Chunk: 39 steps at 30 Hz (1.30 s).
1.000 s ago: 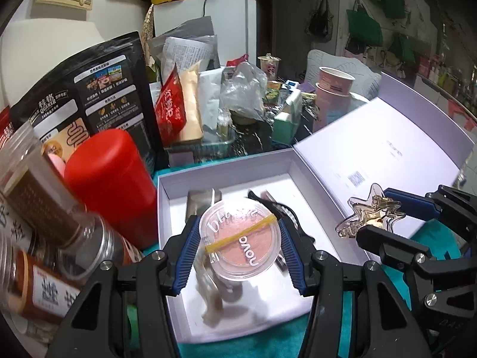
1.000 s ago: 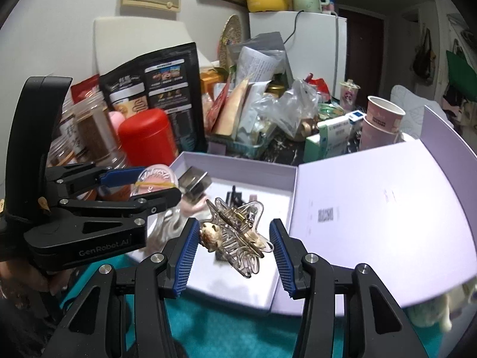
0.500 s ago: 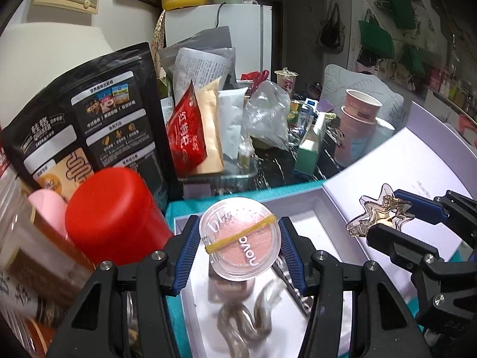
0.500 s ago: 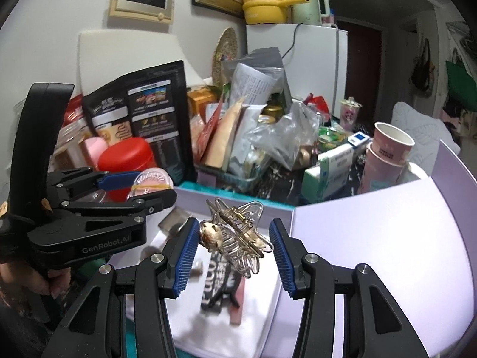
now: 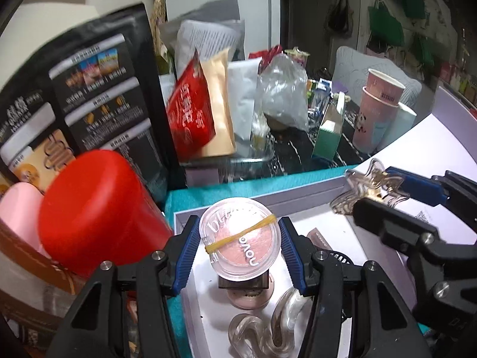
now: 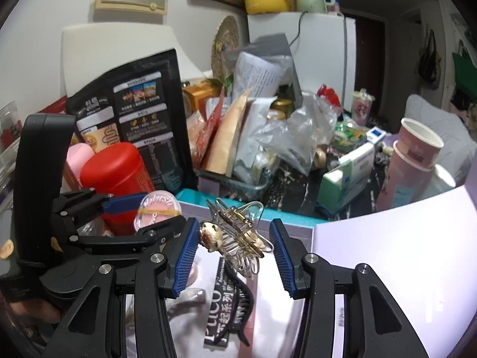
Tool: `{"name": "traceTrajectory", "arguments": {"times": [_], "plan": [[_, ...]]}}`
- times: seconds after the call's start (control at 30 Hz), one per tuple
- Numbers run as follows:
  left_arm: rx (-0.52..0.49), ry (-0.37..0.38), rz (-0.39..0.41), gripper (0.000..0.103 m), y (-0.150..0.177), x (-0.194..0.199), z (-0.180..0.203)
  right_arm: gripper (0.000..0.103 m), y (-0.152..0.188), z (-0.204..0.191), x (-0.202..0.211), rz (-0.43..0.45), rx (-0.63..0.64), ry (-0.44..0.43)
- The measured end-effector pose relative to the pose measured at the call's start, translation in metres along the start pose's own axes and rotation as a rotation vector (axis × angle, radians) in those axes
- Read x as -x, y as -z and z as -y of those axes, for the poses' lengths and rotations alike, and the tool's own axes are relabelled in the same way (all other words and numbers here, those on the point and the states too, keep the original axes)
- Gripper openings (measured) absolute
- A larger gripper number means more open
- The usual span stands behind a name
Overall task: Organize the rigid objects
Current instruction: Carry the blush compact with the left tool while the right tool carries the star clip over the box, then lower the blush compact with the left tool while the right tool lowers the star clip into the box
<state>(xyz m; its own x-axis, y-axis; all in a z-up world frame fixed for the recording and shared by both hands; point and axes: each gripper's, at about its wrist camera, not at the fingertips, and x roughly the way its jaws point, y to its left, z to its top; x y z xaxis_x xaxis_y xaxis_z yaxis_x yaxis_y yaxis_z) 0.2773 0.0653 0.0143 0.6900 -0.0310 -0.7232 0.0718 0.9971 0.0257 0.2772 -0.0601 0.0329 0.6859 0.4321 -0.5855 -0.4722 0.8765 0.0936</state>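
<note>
Both claws farther along box (image 5: 313,194); left claw (image 5: 240,249) clamping compact (image 5: 240,240), right claw (image 6: 234,246) hair clip (image 6: 238,232).

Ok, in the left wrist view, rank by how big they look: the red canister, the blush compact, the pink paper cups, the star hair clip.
1. red canister, though nearness inflates it
2. blush compact, also close
3. pink paper cups, farther off, so unsure against the compact
4. star hair clip

Both grippers, left gripper (image 5: 240,246) and right gripper (image 6: 234,252), are black plastic frames with silver screws and ribbed blue finger pads (image 6: 184,256).
</note>
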Motion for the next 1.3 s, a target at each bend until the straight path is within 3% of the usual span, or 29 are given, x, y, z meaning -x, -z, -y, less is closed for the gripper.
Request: {"name": "traceTrajectory", "arguments": {"times": [0.3, 0.83, 1.3], "plan": [[0.005, 0.009, -0.084, 0.053, 0.009, -0.028, 0.003, 0.048, 0.015, 0.009, -0.034, -0.115, 0.002, 0.004], [0.011, -0.058, -0.068, 0.053, 0.009, -0.034, 0.003, 0.049, 0.021, 0.013, -0.048, -0.180, -0.025, -0.002], [0.045, 0.002, -0.198, 0.053, 0.016, -0.057, 0.006, 0.054, 0.020, 0.021, -0.047, -0.206, -0.061, 0.019]]}}
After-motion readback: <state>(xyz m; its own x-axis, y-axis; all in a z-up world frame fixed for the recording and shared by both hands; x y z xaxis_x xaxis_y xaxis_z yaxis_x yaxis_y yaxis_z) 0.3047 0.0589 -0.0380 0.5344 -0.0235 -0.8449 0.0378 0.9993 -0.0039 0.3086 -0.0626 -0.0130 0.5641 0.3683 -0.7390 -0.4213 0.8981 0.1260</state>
